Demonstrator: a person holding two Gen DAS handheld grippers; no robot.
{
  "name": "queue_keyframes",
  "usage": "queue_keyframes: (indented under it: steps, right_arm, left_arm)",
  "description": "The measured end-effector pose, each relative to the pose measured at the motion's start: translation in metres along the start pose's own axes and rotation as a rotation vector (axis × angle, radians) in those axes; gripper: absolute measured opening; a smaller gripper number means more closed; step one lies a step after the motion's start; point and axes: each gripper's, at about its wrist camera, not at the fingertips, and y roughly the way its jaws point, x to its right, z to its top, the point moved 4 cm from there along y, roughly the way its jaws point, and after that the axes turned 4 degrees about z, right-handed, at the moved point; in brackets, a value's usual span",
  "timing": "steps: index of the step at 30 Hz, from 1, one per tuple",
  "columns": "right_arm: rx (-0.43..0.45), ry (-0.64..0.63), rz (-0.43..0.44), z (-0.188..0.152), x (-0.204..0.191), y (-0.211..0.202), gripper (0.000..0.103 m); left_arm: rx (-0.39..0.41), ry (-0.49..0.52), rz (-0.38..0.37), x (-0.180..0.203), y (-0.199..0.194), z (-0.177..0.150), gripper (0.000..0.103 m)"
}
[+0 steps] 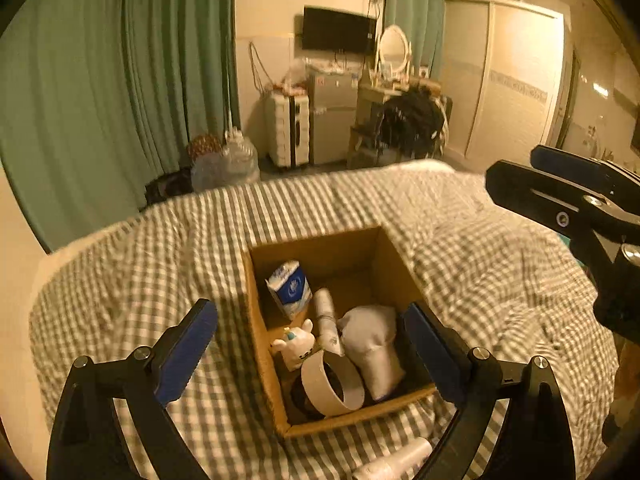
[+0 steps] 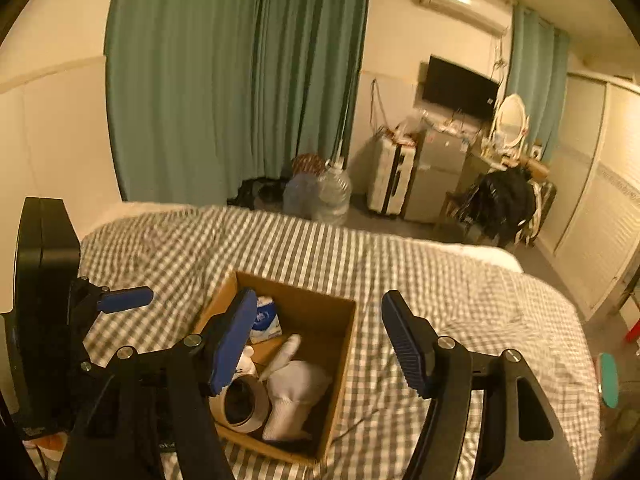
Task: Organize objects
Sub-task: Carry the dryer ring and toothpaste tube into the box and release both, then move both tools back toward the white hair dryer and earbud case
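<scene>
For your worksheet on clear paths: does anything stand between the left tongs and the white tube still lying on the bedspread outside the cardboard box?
Nothing visible does. The left tongs stand open over the cardboard box; the white tube lies on the checked bedspread just before the box's near wall, uncovered.

A lived-in bedroom at home

A bed (image 2: 400, 264) with a checked cover fills the foreground; past its far edge hang green curtains (image 2: 240, 80), with a wall television (image 2: 460, 88), a dressing-table mirror (image 2: 510, 118), a suitcase (image 2: 390, 178) and a sliding-door wardrobe (image 1: 508, 76).
</scene>
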Motion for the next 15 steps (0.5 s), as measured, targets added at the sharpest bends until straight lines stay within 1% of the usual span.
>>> queue_keyframes:
  steps: [3,6,8,9,12,15]
  right_arm:
    - [0.045,-0.007,-0.025,0.013,-0.007,-0.040,0.071]
    - [0.093,-0.018,-0.043,0.023,-0.018,-0.083,0.073]
    - [0.115,-0.020,-0.049,0.026,-0.025,-0.107,0.077]
    - [0.125,-0.022,-0.050,0.027,-0.029,-0.117,0.080]
    - [0.154,-0.031,-0.059,0.024,-0.040,-0.148,0.082]
    - [0.168,-0.040,-0.058,0.015,-0.051,-0.169,0.087]
  left_arm:
    - [0.060,0.001,0.013,-0.005,-0.042,0.005,0.099]
    - [0.102,-0.002,0.022,-0.012,-0.078,0.006,0.099]
    - [0.125,-0.005,0.030,-0.015,-0.100,0.005,0.099]
    - [0.134,-0.008,0.032,-0.016,-0.107,0.005,0.100]
    - [0.156,-0.014,0.030,-0.022,-0.130,-0.003,0.100]
    - [0.175,-0.011,0.040,-0.025,-0.142,-0.015,0.100]
